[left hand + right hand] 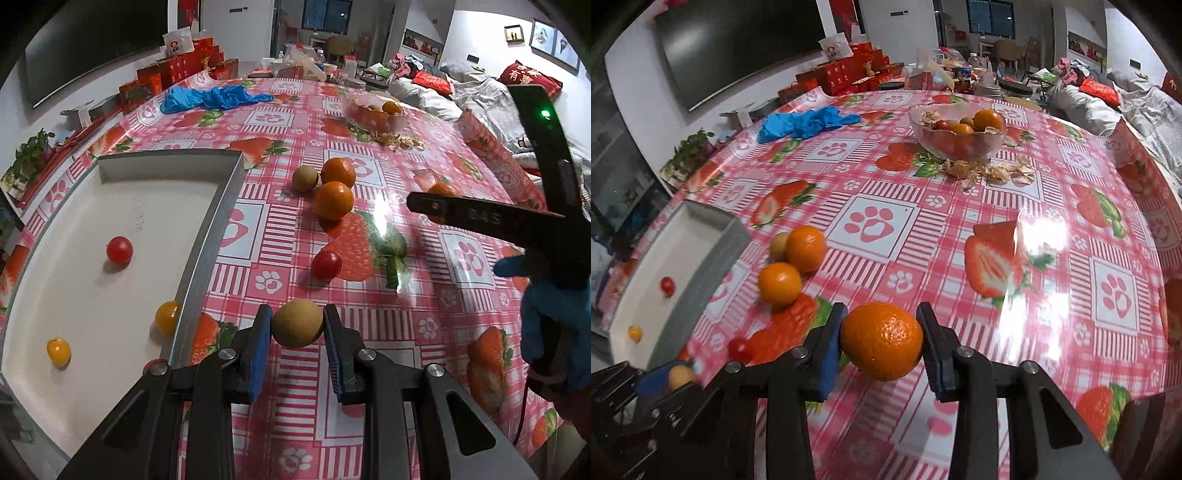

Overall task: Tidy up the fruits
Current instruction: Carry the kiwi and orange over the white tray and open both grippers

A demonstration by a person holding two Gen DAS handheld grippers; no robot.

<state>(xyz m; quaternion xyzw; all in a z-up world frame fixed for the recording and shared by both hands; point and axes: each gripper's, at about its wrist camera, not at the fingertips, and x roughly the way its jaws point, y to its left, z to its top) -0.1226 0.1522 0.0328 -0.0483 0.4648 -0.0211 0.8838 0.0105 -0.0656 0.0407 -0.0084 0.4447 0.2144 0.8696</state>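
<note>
My left gripper (297, 325) is shut on a round brown longan (297, 323), held just right of the white tray's rim (207, 236). The tray holds a red cherry tomato (119, 249) and two yellow ones (58, 350). My right gripper (882, 341) is shut on an orange mandarin (882, 340) above the table. On the cloth lie two mandarins (334, 200) (779, 284), a second longan (305, 178) and a red cherry tomato (326, 264) (740, 348). The right gripper also shows in the left wrist view (436, 205).
A glass bowl (956, 142) with fruit stands far across the table, dry husks (993, 171) beside it. A blue glove (210, 98) lies at the far left. Red gift boxes (177, 72) and clutter line the back edge. The strawberry tablecloth (997, 229) covers the table.
</note>
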